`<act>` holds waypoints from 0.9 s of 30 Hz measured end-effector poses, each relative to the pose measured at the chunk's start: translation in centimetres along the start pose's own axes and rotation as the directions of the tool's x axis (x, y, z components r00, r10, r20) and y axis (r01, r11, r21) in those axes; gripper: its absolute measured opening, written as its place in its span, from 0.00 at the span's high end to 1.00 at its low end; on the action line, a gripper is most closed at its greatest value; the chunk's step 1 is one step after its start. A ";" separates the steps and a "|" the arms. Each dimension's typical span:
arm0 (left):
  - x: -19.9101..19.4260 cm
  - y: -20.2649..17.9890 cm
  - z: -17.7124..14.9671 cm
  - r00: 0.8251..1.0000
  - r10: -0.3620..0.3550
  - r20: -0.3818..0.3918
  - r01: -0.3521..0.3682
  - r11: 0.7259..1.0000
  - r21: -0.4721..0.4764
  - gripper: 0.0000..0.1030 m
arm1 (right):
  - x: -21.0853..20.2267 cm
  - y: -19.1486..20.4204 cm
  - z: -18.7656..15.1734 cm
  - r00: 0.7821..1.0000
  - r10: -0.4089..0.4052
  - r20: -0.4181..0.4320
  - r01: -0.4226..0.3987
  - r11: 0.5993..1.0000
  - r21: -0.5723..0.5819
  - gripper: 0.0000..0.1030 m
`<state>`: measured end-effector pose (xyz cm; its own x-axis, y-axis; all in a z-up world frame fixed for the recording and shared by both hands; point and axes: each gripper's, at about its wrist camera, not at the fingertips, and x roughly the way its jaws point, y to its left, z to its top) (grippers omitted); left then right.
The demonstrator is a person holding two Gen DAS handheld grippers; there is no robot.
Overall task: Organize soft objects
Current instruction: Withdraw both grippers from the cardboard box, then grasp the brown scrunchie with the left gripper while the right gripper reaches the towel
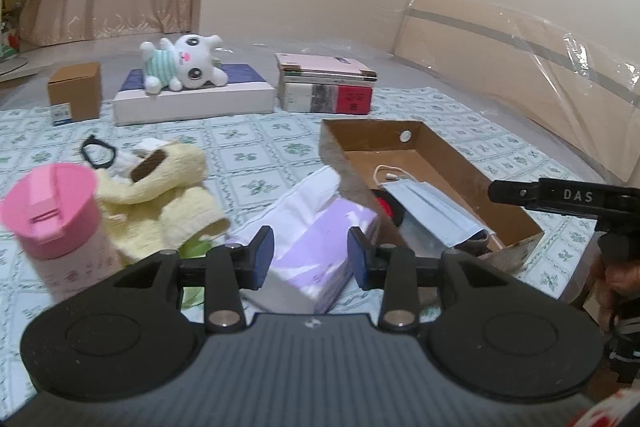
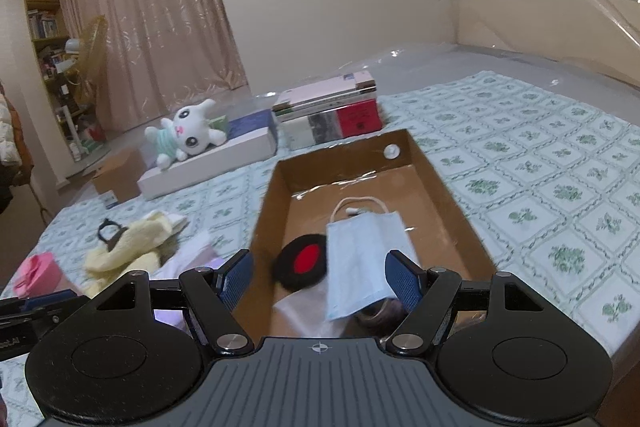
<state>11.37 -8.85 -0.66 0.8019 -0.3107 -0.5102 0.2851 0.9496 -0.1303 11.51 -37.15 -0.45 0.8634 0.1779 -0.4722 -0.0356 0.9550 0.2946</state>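
Observation:
My left gripper (image 1: 311, 255) is open and empty, just above a purple and white tissue pack (image 1: 320, 239) on the bed. A yellow towel (image 1: 164, 195) lies left of the pack. My right gripper (image 2: 320, 279) is open and empty over the near end of a cardboard box (image 2: 452, 195). In the box lie a light blue face mask (image 2: 360, 259) and a black and red round pad (image 2: 302, 263). The box (image 1: 460, 163) and the mask (image 1: 432, 207) also show in the left wrist view. A white plush toy (image 1: 184, 63) lies on a flat white box (image 1: 192, 99) far back.
A pink-lidded bottle (image 1: 60, 219) stands at near left. A black ring (image 1: 98, 151) lies by the towel. A small brown carton (image 1: 76, 95) and a stack of books (image 1: 328, 83) sit at the back. The green-patterned sheet (image 2: 540, 187) covers the bed.

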 end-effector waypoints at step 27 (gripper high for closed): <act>-8.4 8.8 3.5 0.996 0.075 0.048 -0.079 0.992 0.093 0.43 | 0.3 10.1 -0.6 0.983 0.166 -0.076 -0.177 0.967 -0.185 0.29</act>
<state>8.97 1.96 5.42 0.8455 -0.2403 -0.4769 0.2684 0.9633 -0.0096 11.14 -27.29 1.85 0.8049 0.3514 -0.4782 -0.2805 0.9354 0.2151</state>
